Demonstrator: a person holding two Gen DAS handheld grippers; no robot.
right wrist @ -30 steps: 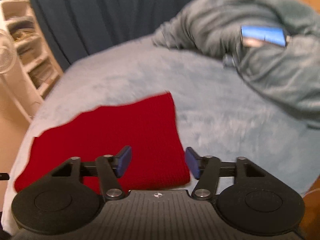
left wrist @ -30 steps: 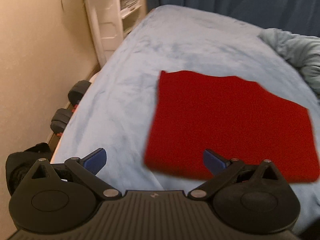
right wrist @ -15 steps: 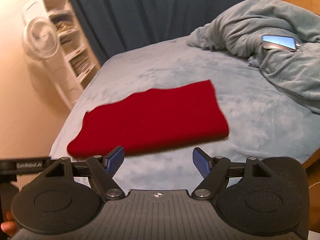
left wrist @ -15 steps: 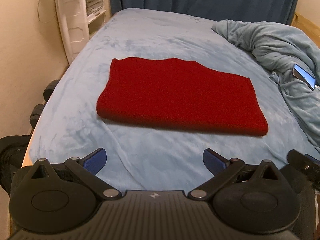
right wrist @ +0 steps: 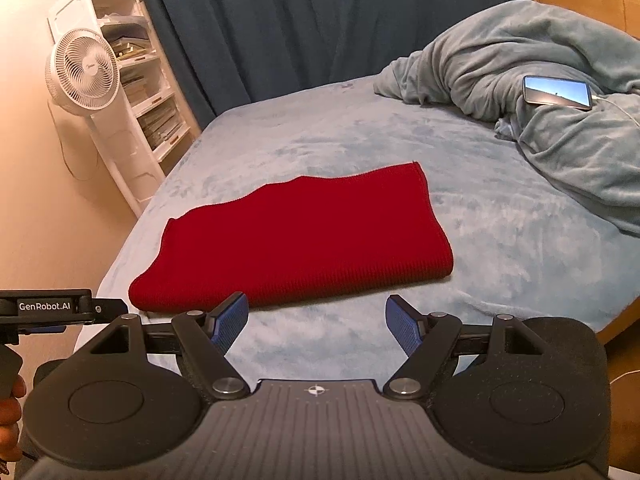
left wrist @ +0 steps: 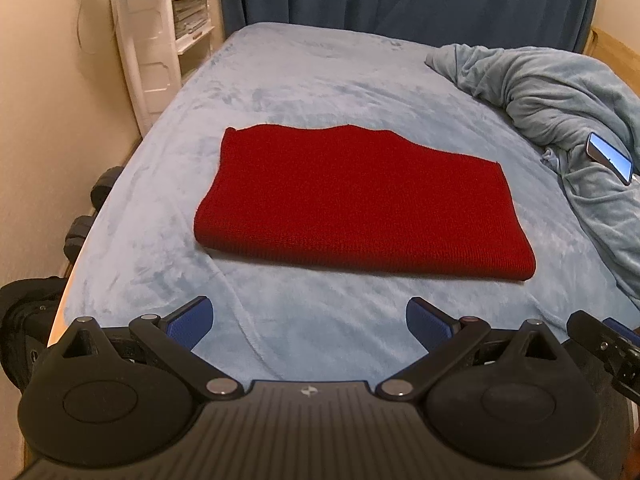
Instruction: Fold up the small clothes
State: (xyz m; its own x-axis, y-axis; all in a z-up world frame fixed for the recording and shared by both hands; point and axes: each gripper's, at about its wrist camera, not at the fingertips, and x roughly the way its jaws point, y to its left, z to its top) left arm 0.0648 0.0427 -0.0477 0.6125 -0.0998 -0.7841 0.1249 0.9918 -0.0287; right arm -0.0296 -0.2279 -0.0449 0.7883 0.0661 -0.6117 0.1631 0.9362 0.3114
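Red cloth (left wrist: 352, 204) lies folded; both jaws wide, empty.

Readable text, one item: "GenRobot.AI", white lettering on a black bar (right wrist: 48, 305) of the left gripper, seen at the left edge of the right wrist view. The fan (right wrist: 82, 69) bears a small hub mark, too small to read.
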